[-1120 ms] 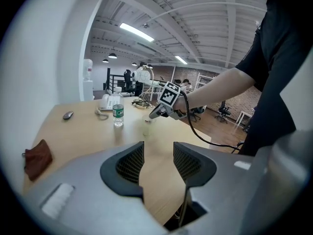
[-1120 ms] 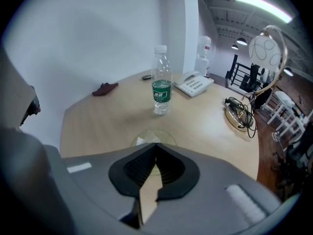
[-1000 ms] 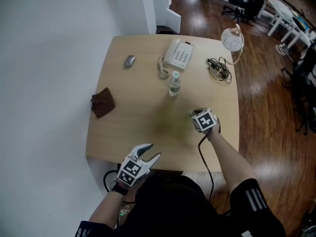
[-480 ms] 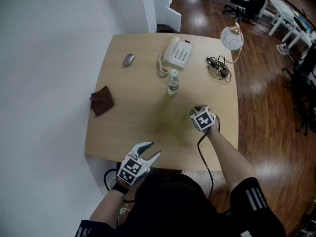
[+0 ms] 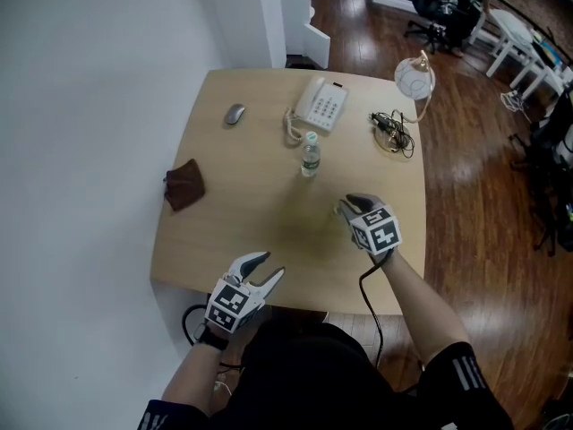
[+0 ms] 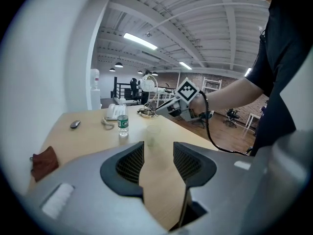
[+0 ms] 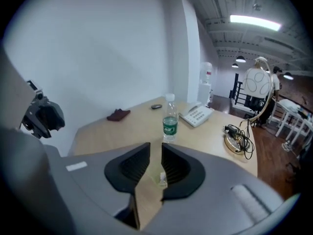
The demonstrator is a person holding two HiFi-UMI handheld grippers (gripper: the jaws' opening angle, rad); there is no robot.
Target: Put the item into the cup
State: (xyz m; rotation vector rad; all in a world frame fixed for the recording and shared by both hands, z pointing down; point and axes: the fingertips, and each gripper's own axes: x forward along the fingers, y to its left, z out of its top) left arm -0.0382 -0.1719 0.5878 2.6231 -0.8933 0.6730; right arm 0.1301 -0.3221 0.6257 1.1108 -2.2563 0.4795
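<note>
A clear plastic cup (image 6: pixel 151 133) stands on the wooden table (image 5: pixel 242 231); in the head view it is only a faint shape (image 5: pixel 290 231) between the two grippers. My right gripper (image 5: pixel 345 207) hovers over the table just right of the cup. Its jaws (image 7: pixel 155 148) are nearly closed on a small pale item (image 7: pixel 161 179). My left gripper (image 5: pixel 271 265) is at the table's near edge, open, with nothing between its fingers (image 6: pixel 158 146). It points toward the cup.
Beyond the cup stands a water bottle (image 5: pixel 309 155). Farther back are a white telephone (image 5: pixel 320 106) and a grey mouse (image 5: pixel 235 113). A brown cloth (image 5: pixel 185 184) lies at the left edge. A lamp (image 5: pixel 414 79) and tangled cables (image 5: pixel 394 128) sit at the far right corner.
My right gripper has shifted slightly right and toward me, its marker cube looking larger. The left gripper has drifted a little left along the near edge.
</note>
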